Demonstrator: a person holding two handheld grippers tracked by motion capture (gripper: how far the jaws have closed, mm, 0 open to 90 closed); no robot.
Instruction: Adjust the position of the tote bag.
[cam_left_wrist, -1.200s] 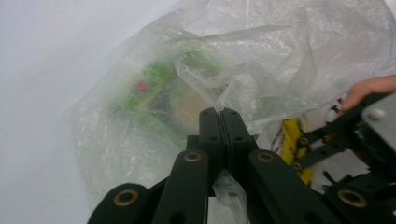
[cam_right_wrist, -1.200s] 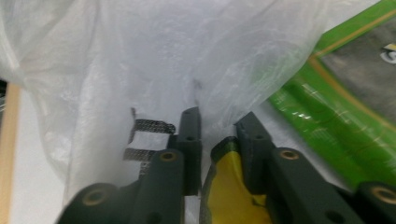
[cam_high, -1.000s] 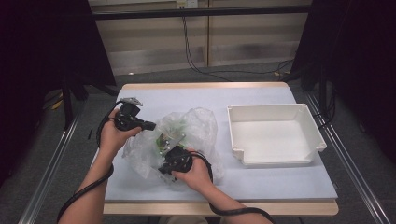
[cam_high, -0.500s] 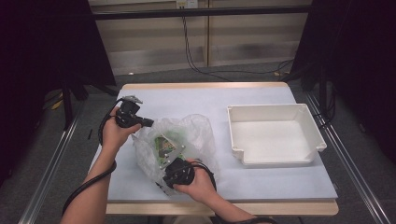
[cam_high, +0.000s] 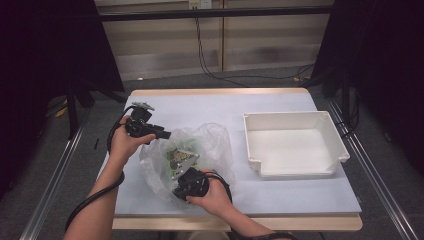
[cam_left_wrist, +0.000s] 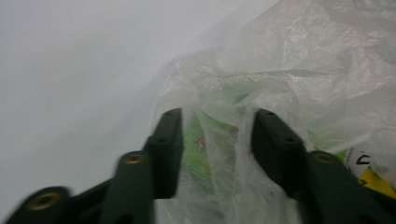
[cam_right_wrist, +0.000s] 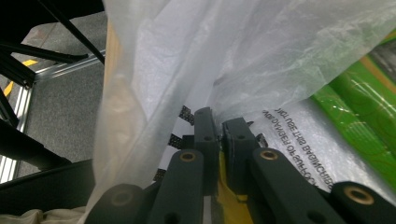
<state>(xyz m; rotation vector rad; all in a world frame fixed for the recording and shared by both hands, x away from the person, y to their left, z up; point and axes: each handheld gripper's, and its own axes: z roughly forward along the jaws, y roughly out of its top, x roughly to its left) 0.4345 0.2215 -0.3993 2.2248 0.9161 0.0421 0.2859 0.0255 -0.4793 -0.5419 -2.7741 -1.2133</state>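
Left tool (cam_left_wrist: 217, 135), jaws just opened, apart astride clear plastic bag (cam_high: 200, 150) film, right tool (cam_right_wrist: 218, 126) clamped on bag's edge, on desk (cam_high: 200, 107).

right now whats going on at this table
A person works a clear plastic bag of green packets on the table with two grippers. The right gripper is shut on the bag's near edge. The left gripper has just been opening, film lying loose between its jaws. A white tray sits empty to the right.
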